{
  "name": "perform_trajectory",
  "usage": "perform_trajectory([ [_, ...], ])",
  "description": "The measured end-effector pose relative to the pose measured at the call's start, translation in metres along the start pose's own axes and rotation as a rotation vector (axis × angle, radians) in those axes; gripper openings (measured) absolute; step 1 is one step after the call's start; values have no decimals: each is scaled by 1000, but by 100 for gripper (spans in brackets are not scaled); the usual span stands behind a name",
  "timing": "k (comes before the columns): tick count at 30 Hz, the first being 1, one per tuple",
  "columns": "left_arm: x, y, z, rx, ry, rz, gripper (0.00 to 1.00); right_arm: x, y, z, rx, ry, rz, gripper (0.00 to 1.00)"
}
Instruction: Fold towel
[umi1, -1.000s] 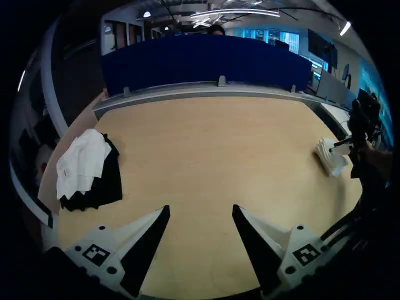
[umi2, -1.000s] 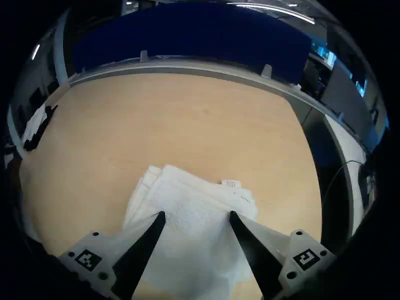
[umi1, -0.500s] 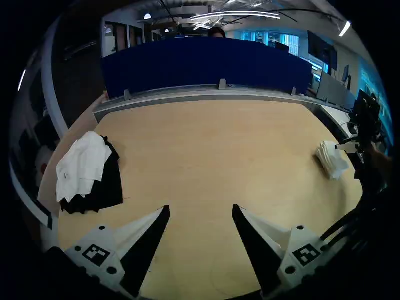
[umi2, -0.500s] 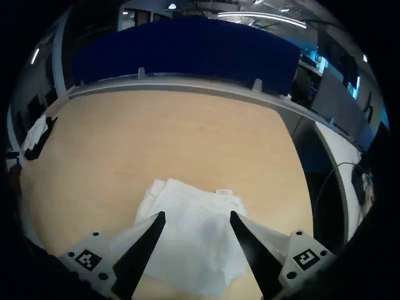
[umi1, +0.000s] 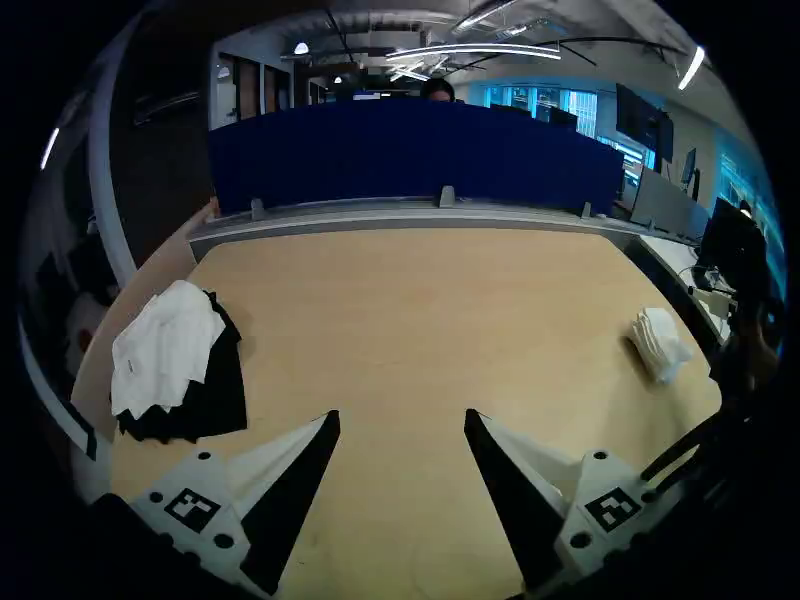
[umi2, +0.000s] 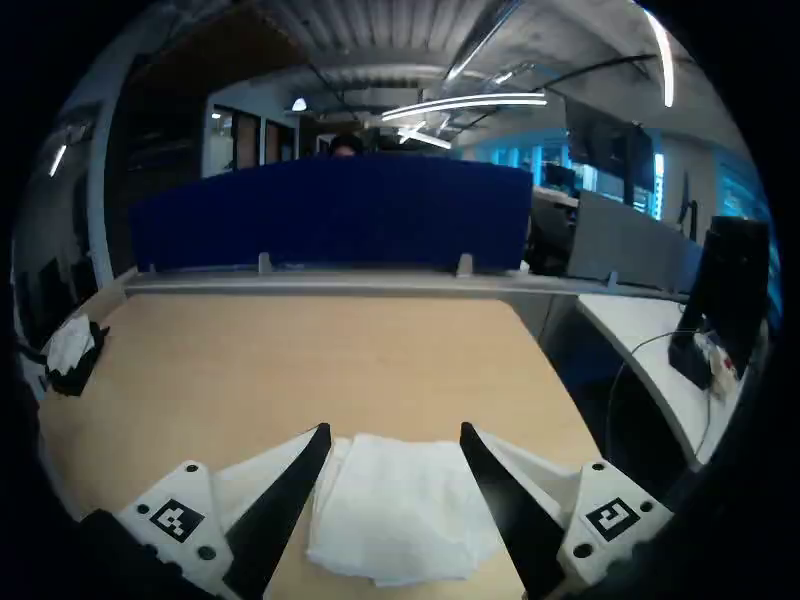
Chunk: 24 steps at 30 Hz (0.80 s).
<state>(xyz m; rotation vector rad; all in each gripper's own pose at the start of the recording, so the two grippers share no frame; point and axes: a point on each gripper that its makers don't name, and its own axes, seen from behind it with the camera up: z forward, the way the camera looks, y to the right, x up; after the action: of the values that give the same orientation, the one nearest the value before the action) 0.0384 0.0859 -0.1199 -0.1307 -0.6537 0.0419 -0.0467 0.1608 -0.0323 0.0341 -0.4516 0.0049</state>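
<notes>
A folded white towel lies on the wooden table between and just beyond the fingers of my right gripper, which is open and does not touch it. In the left gripper view the same folded towel rests near the table's right edge. My left gripper is open above bare tabletop. A pile of white cloth on black cloth sits at the left edge; the right gripper view shows that pile far left.
A blue partition with a grey rail runs along the table's far side. A person's hand and dark equipment stand beyond the right edge. A white side desk with a monitor and cables lies to the right.
My right gripper has drawn back and tilted up from the folded towel, which stays on the table. The left gripper has risen slightly.
</notes>
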Motion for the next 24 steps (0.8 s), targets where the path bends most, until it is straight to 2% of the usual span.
perform_trajectory([
  [8,20,-7,-2,-4,67,-16,92,32,-5,-22,-73,143,10,100],
  [13,46,-15,-2,3,147,-27,92,56,-18,-33,-96,205,-8,100],
  [20,89,-31,-6,22,280,-47,92,87,-55,-42,-93,267,-62,100],
  [24,110,-36,-10,31,344,-37,92,100,-76,-44,-85,287,-100,100],
])
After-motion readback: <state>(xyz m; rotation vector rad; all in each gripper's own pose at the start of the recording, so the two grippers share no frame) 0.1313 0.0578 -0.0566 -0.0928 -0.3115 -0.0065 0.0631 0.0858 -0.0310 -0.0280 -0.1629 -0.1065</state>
